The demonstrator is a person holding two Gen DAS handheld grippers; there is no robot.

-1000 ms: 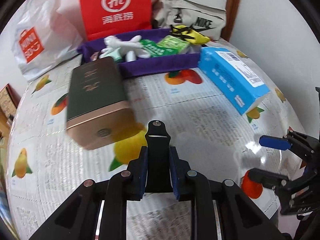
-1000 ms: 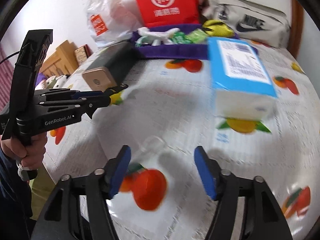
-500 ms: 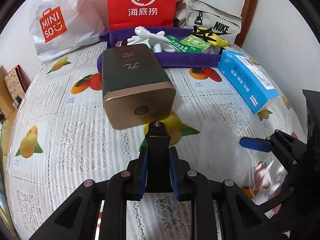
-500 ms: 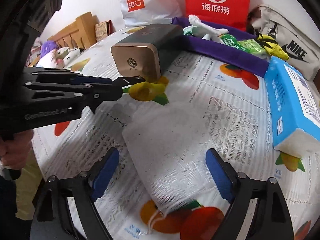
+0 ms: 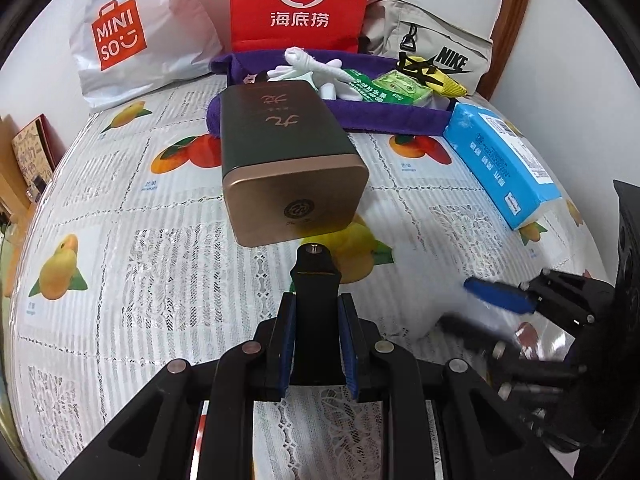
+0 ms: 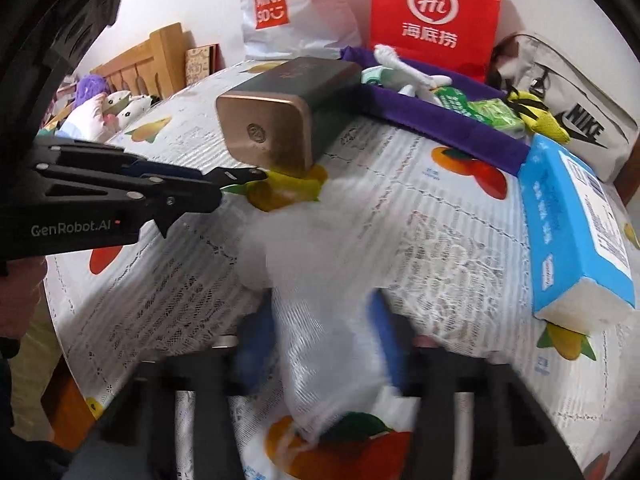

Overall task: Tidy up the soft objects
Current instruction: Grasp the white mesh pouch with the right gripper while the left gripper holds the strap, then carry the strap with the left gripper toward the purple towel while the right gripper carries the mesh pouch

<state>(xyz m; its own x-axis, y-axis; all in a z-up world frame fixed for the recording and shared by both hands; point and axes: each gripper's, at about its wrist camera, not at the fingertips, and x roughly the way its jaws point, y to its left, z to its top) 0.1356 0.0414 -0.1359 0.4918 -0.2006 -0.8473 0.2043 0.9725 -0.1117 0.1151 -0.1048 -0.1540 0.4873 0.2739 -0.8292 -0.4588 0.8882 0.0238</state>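
A white mesh pouch (image 6: 320, 304) lies on the fruit-print tablecloth and bunches up between the blue pads of my right gripper (image 6: 324, 328), which is closing on it; the image is blurred there. In the left wrist view the right gripper (image 5: 476, 304) shows at the right with the pouch (image 5: 436, 300) as a white blur. My left gripper (image 5: 316, 344) is shut and empty, hovering in front of a bronze-ended dark tin (image 5: 288, 164). It also shows in the right wrist view (image 6: 240, 176). A purple cloth tray (image 5: 384, 116) at the back holds a white plush toy (image 5: 312, 64), green packets and a yellow pouch.
A blue tissue pack (image 5: 500, 160) lies at the right. A red bag (image 5: 300, 0), a white Miniso bag (image 5: 132, 40) and a grey Nike bag (image 5: 440, 52) stand against the wall. The table edge is near on the left (image 6: 64, 304).
My right gripper has narrowed from wide open onto the mesh pouch and gathered it upward. The left view has settled facing the tin.
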